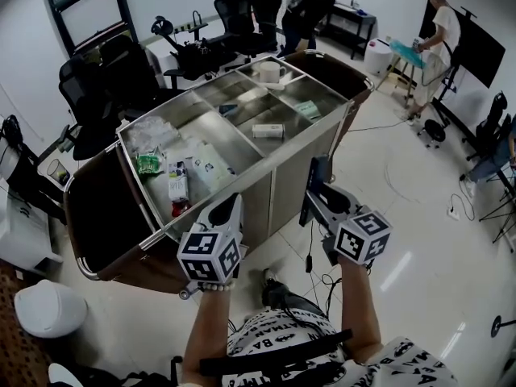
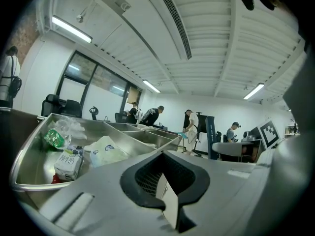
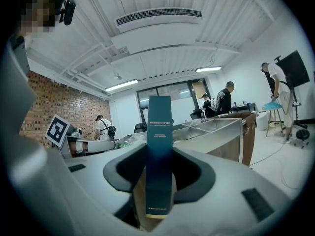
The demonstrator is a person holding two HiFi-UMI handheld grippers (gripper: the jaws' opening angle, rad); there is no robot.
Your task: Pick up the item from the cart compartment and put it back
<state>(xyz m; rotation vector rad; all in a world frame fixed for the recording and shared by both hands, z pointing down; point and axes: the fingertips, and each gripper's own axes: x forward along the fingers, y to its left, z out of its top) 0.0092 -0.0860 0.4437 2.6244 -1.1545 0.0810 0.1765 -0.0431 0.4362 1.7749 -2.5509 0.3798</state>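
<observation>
My right gripper (image 3: 158, 181) is shut on a tall dark teal box (image 3: 159, 151), which stands upright between the pads. In the head view this box (image 1: 316, 185) hangs just off the near side of the steel cart (image 1: 266, 164), below its rim. The right gripper (image 1: 314, 190) points at the cart's side panel. My left gripper (image 1: 230, 210) sits at the cart's near rim, its jaws together with nothing in them. From the left gripper (image 2: 165, 191) I look over the near compartment with a milk carton (image 2: 68, 163), a green packet (image 2: 55, 137) and a white pouch (image 2: 106, 151).
The cart top is split into several steel compartments; a small pale box (image 1: 268, 131) lies in a middle one and a white roll (image 1: 269, 71) in the far one. Office chairs (image 1: 97, 79) stand behind the cart. People stand at the back and right. Cables (image 1: 318, 276) trail on the floor.
</observation>
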